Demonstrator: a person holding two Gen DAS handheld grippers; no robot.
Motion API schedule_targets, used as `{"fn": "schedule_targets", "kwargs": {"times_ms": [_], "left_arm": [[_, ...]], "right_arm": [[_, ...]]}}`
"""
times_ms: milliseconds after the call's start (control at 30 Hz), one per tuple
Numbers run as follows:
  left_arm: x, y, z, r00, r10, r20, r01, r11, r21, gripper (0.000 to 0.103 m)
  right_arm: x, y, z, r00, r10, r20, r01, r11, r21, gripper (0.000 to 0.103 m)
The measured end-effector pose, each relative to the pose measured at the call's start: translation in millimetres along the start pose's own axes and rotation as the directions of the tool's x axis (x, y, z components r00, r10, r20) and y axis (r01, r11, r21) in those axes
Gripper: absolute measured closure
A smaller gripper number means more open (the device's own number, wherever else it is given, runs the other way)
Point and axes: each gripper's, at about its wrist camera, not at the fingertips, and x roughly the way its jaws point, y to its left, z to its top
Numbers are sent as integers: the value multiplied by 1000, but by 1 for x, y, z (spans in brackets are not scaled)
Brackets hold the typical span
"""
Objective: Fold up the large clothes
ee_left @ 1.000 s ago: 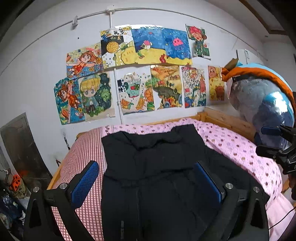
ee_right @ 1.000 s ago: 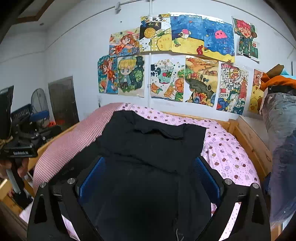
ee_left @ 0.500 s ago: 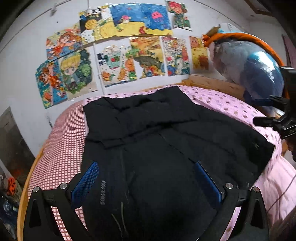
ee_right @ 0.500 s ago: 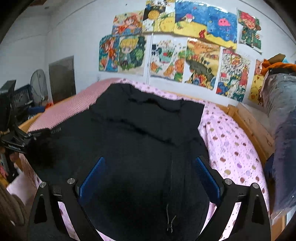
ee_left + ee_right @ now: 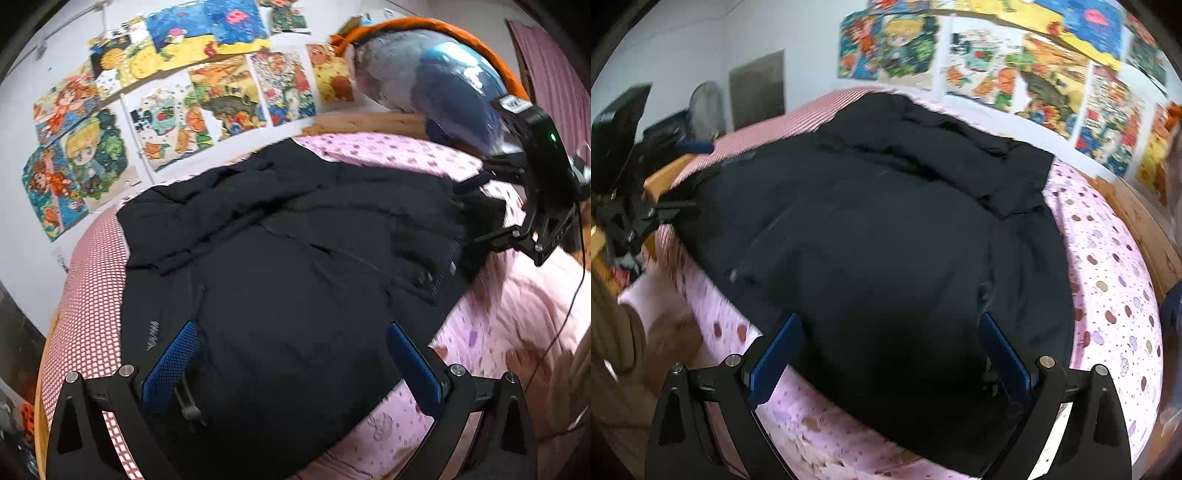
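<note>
A large black padded jacket (image 5: pixel 288 258) lies spread over the bed, seen also in the right wrist view (image 5: pixel 886 229). My left gripper (image 5: pixel 291 362) is open, its blue pads hovering low over the jacket's near left part. My right gripper (image 5: pixel 890 350) is open over the jacket's near right part; it also shows from the side in the left wrist view (image 5: pixel 476 206) at the jacket's right edge. The left gripper shows at the left in the right wrist view (image 5: pixel 665 210) by the jacket's left edge. Neither holds cloth.
The bed has a pink dotted sheet (image 5: pixel 1108 280) and a red checked cover (image 5: pixel 88 295) on the left, with a wooden frame (image 5: pixel 1145 221). Drawings (image 5: pixel 192 99) cover the wall. A bundle of bedding (image 5: pixel 424 77) sits at the far right. A fan (image 5: pixel 705 107) stands left.
Both grippers have dropped and tilted down toward the jacket, moving closer to its near part. The wall has slid up in both views. Jaws stay open.
</note>
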Motion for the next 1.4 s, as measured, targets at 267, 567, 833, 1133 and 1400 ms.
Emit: {"fn": "schedule_targets", "kwargs": {"times_ms": [267,567,833,1133,1400], "left_arm": [[-1,-27,-27,997,-59,-48,65,990,128,0],[9,-41,-37,998,18,-60,-5,977,212,0],[21,-63,-56,984,175,-38,-152,926,346,0],[17,-66,-60,957,287,26,-277,892,358,0],[15,-66,-64,949,301,89,-310,858,409,0]], "right_arm": [[5,24,-15,999,10,-47,-15,993,-116,9],[16,26,-23,996,-29,-88,19,993,-117,8],[27,33,-30,984,-132,-118,110,977,-180,8],[21,44,-35,959,-273,-73,248,937,-246,8],[18,28,-38,963,-262,-58,249,953,-174,8]]}}
